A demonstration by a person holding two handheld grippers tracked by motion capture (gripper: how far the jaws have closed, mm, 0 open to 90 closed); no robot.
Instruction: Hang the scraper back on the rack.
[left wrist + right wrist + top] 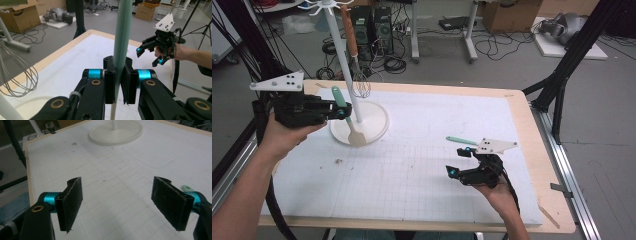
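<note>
Spatula (346, 116) in left tongs (343, 113), handle up, blade down.

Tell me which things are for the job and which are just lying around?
For the job: green-handled spatula in the left tongs; white hanging stand; whisk hanging on it; green utensil handle by the right tongs.
Lying around: cardboard box, floor cables.
</note>
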